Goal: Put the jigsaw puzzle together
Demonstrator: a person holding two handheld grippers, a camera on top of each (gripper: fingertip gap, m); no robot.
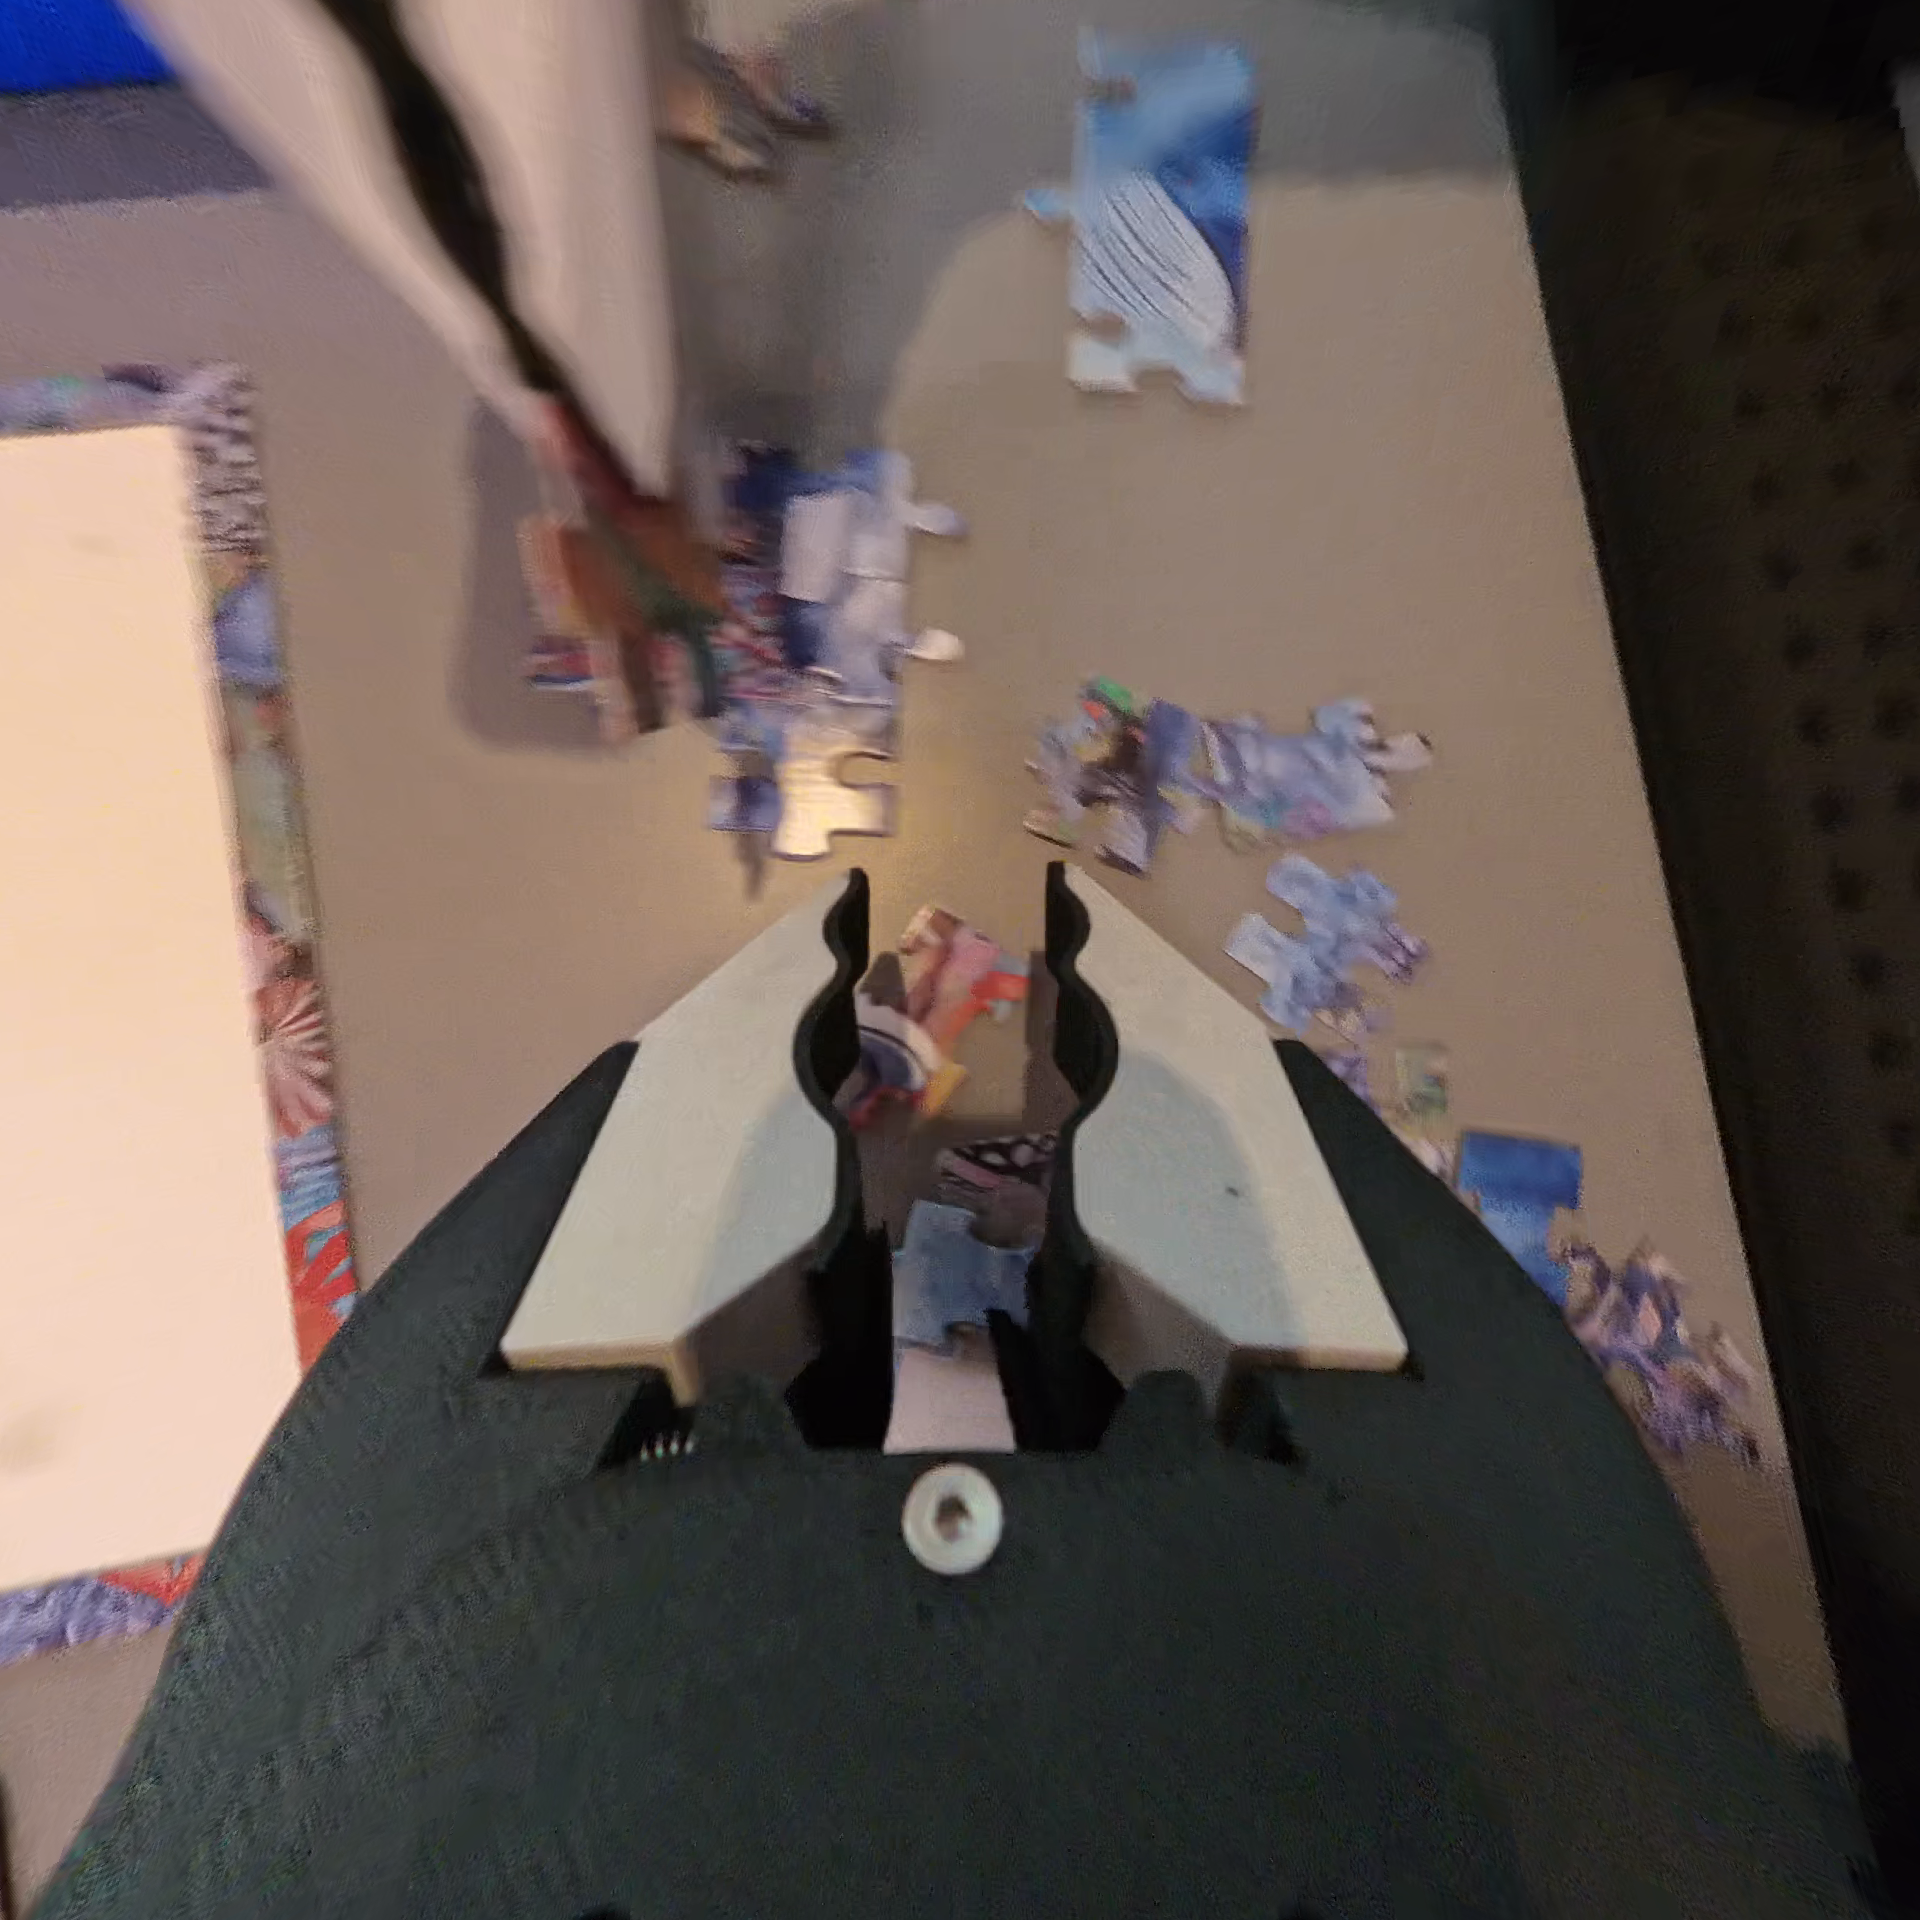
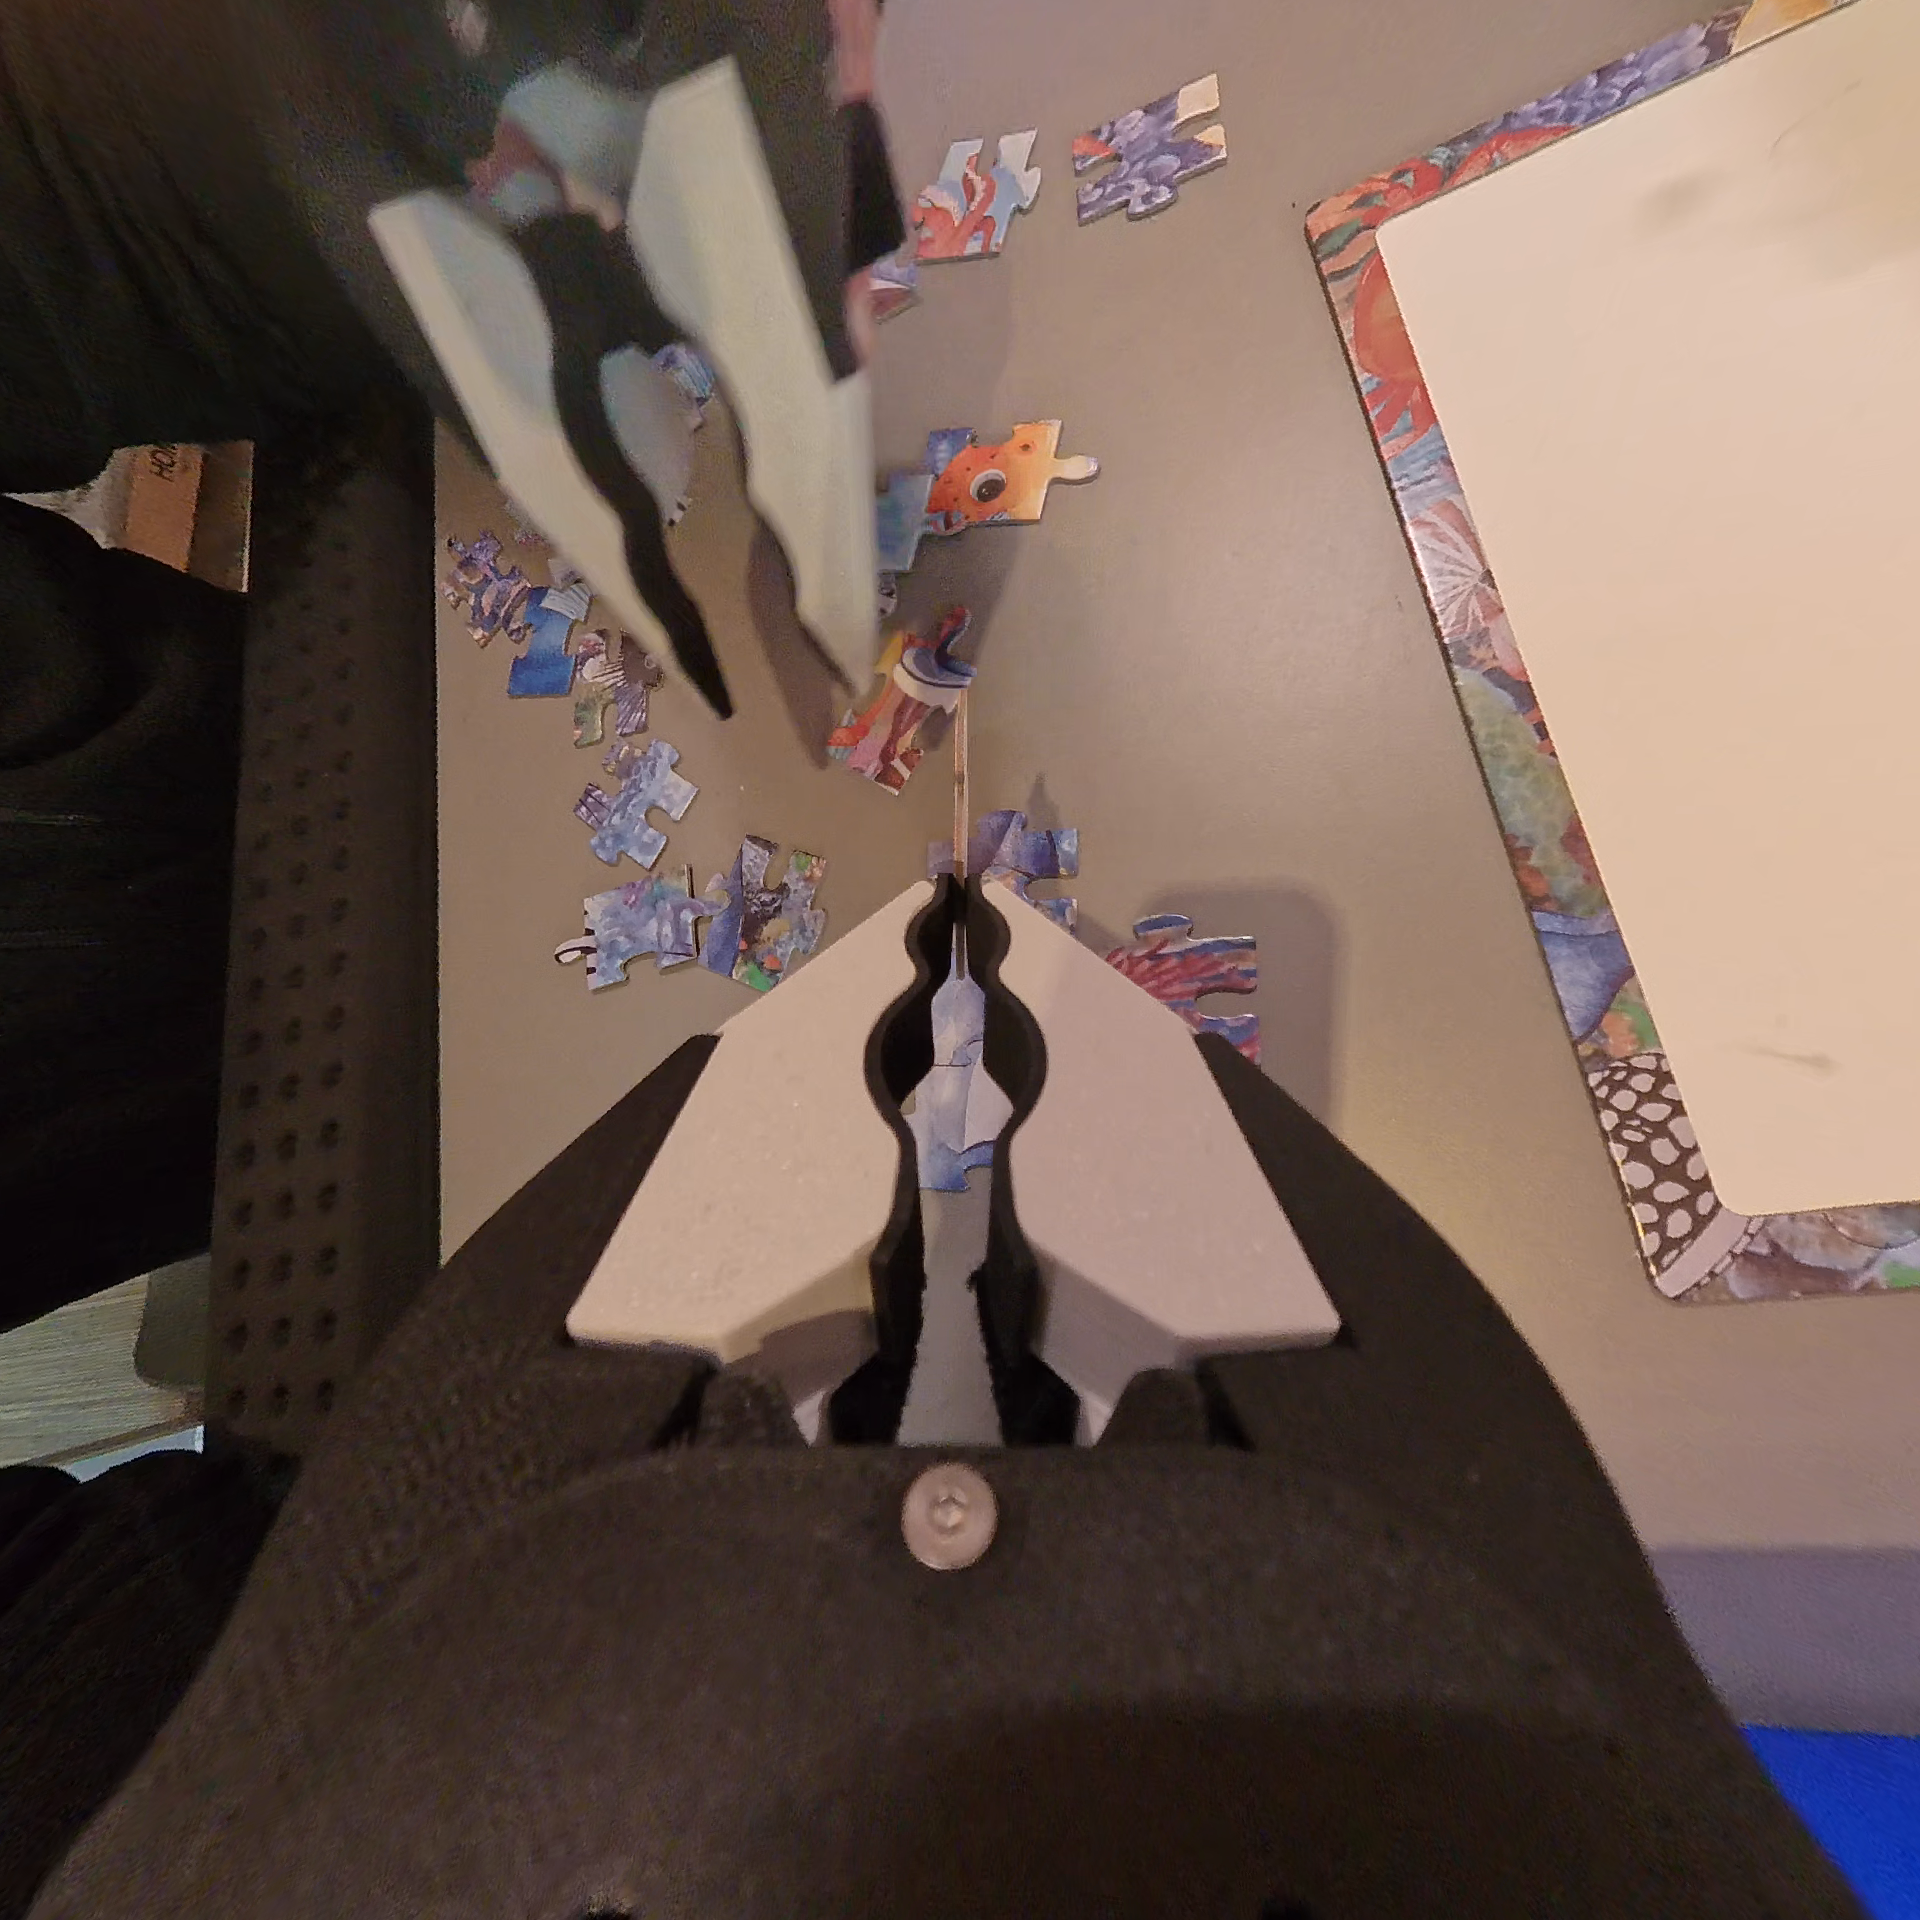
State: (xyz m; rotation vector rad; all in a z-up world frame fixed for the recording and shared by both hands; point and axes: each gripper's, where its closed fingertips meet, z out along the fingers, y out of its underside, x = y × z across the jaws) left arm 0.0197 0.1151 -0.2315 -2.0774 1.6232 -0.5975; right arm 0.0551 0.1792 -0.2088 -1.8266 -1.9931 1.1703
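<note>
My right gripper [image 2: 957, 883] is shut on a jigsaw piece [image 2: 962, 769] that I see edge-on, standing up between the tips above the grey table. In the left wrist view this gripper [image 1: 613, 457] comes in from the top left with the blurred reddish piece [image 1: 634, 592] over a joined blue cluster [image 1: 831, 623]. My left gripper [image 1: 956, 883] is open and empty, hovering over loose pieces [image 1: 935, 997]. It also shows in the right wrist view [image 2: 790, 696], tilted, at the upper left. The puzzle frame [image 1: 260, 831] has a coloured border around a white middle; it also shows in the right wrist view [image 2: 1455, 582].
Loose pieces lie scattered: a whale section [image 1: 1164, 229], blue-purple pieces [image 1: 1226, 779], an orange fish piece [image 2: 997, 478], red and blue pieces [image 2: 977, 197]. A dark perforated surface [image 2: 312, 831] borders the table edge. A blue object [image 2: 1829, 1787] lies beyond the frame.
</note>
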